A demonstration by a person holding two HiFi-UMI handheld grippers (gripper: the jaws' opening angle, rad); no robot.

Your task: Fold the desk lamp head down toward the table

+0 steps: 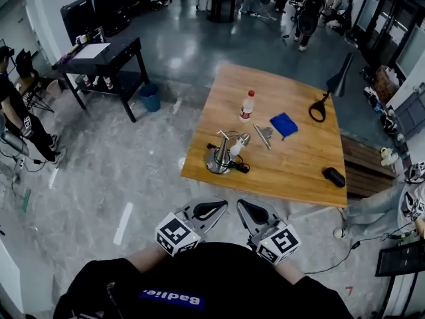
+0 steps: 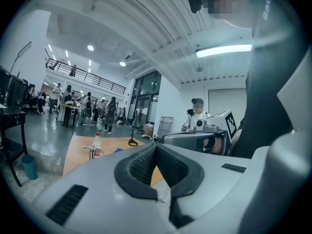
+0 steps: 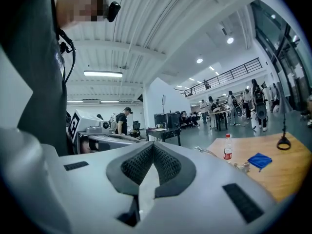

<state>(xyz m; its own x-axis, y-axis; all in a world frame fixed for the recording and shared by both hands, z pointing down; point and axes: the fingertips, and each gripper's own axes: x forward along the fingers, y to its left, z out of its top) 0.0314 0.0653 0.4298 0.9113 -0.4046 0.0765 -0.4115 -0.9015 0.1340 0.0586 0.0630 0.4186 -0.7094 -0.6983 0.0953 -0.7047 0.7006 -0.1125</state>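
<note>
Left gripper [image 1: 211, 209] and right gripper [image 1: 254, 212] were both clenched empty, well short of the table [image 1: 292, 168]; desk lamp [image 1: 224, 153] stood near the tabletop's near left corner; advised opening one, steadying the base [image 1: 217, 163], lowering the head [image 1: 241, 141] gently.

Smooth light wood tabletop [image 1: 292, 171], a shiny metal desk lamp [image 1: 220, 159], a soft blue cloth [image 1: 284, 124], and a glossy grey floor [image 1: 179, 52].

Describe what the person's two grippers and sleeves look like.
Both the left gripper and right gripper have light grey bodies and black jaws with dimpled dark pads. Each carries a white cube with black square markers. The sleeves are black.
</note>
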